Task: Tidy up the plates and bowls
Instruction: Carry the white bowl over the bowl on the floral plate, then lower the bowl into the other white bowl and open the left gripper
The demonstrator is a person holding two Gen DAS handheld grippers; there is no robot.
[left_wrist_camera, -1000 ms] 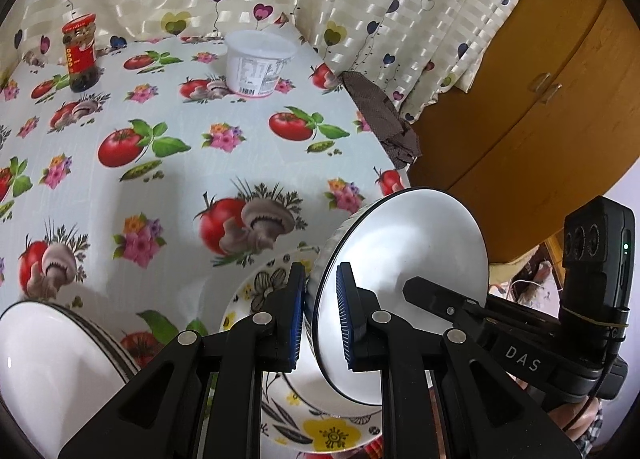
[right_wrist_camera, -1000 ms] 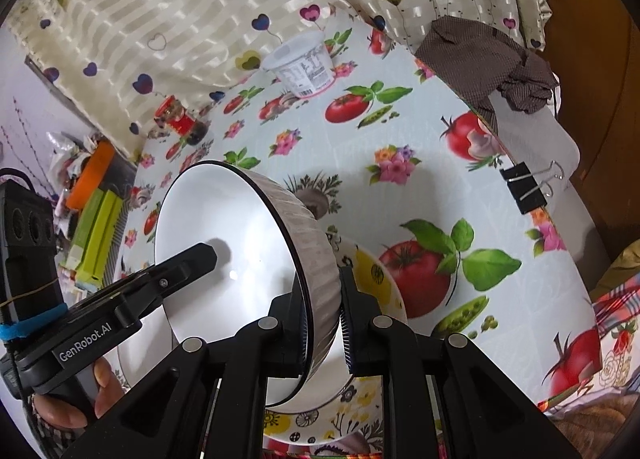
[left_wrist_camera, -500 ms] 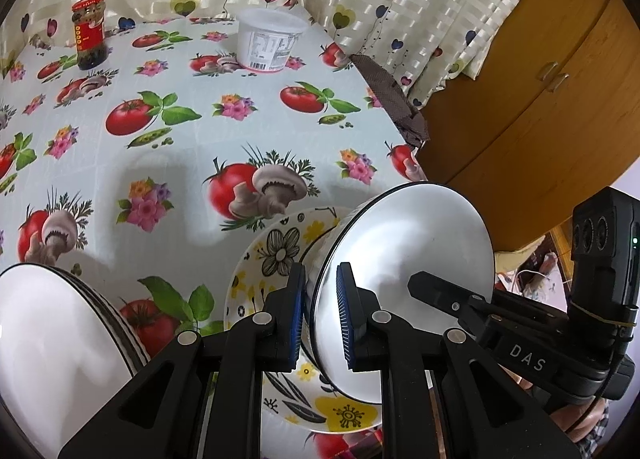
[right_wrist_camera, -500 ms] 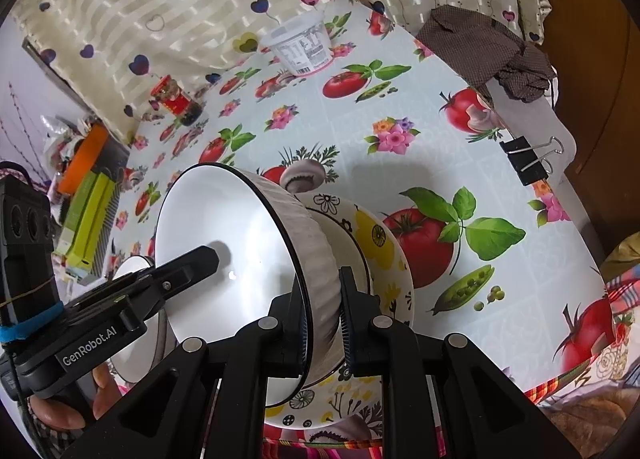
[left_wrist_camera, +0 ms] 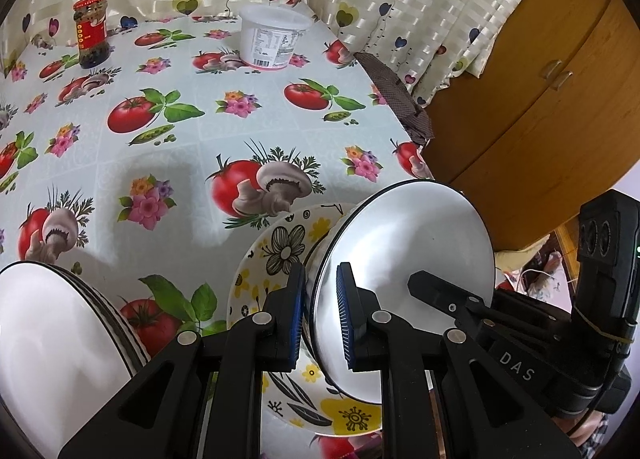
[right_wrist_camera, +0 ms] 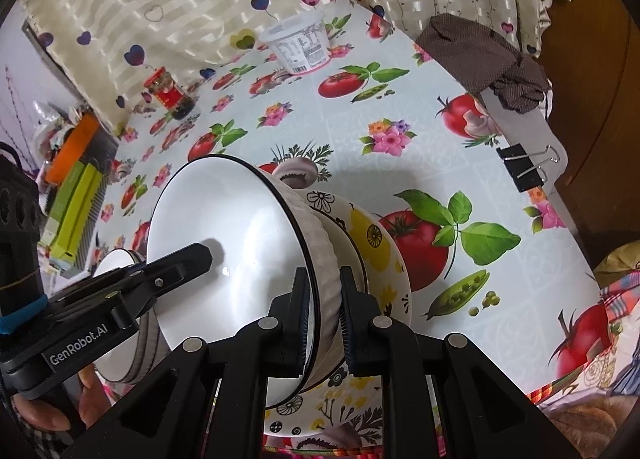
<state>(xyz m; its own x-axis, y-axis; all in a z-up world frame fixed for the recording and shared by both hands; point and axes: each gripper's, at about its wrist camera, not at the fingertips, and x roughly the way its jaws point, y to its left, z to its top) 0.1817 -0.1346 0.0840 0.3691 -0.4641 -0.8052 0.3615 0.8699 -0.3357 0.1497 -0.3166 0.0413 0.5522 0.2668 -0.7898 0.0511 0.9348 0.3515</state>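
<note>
A white bowl (left_wrist_camera: 404, 259) with a black rim and ribbed outside (right_wrist_camera: 320, 259) is tilted on its side over a floral plate (left_wrist_camera: 280, 255) with yellow and black flowers near the table's front edge. My left gripper (left_wrist_camera: 320, 279) is shut on the bowl's near rim, one pad inside and one outside. My right gripper (right_wrist_camera: 324, 279) is shut on the same bowl's rim. In each wrist view, a finger of the other gripper reaches into the bowl (left_wrist_camera: 432, 287) (right_wrist_camera: 188, 259). A second white bowl (left_wrist_camera: 52, 339) sits at the lower left.
At the back of the fruit-print tablecloth (left_wrist_camera: 168, 163) stand a red-lidded jar (left_wrist_camera: 91, 33) and a white plastic tub (left_wrist_camera: 272, 39). A brown cloth (right_wrist_camera: 484, 59) and a binder clip (right_wrist_camera: 524, 167) lie at the right edge. A wooden cabinet (left_wrist_camera: 540, 99) is beyond; boxes (right_wrist_camera: 72, 187) lie left.
Both views have drawn back a little, so more of the floral plate shows under the tilted bowl. Both grips on the rim are unchanged.
</note>
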